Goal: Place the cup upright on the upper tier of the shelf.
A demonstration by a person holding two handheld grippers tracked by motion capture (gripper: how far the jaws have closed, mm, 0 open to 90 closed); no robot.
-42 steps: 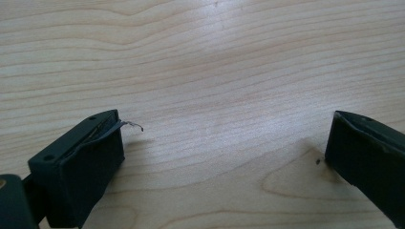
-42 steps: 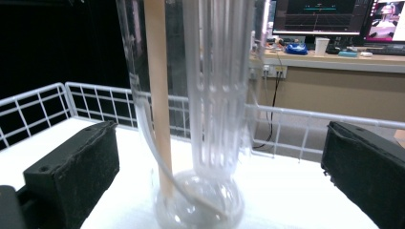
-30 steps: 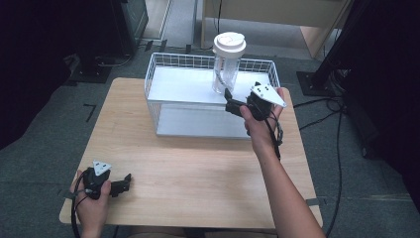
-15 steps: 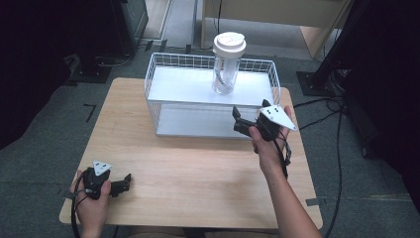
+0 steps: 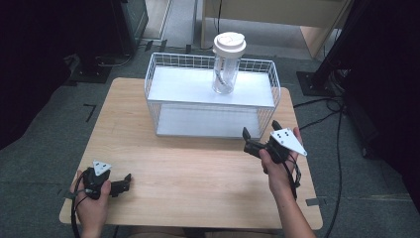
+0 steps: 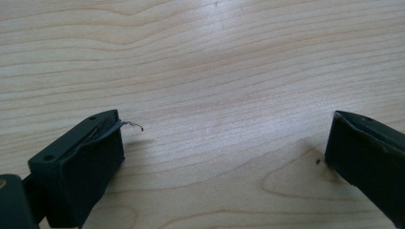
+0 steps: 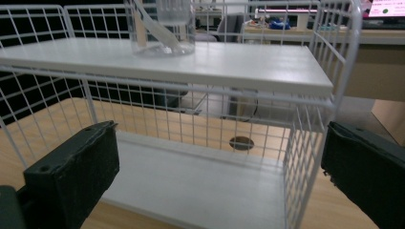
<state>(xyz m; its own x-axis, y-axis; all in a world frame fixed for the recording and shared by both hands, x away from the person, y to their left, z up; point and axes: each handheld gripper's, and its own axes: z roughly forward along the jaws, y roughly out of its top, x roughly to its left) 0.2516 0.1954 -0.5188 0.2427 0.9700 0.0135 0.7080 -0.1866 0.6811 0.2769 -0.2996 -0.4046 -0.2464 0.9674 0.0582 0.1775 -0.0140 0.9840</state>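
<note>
Tabletop (image 5: 198, 173): pale wood, carrying a rack at its far side.
Rack (image 5: 158, 106): white wire, two shelves, standing mid-tabletop toward the far edge.
Jar (image 5: 225, 67): clear, white lid, upright on the rack's top shelf, something pale inside.
Right hand-held gripper (image 5: 251, 143): released, jaws wide apart, empty, just off the rack's near right corner, facing it.
Left hand-held gripper (image 5: 124, 183): released, jaws spread, empty, low over the tabletop's near left corner.

- The tabletop (image 5: 188, 168) is light wood with rounded corners.
- A white wire shelf rack (image 5: 213, 106) stands directly on it at the far middle.
- A clear lidded bottle (image 5: 228, 62) stands upright on the rack's upper shelf.
</note>
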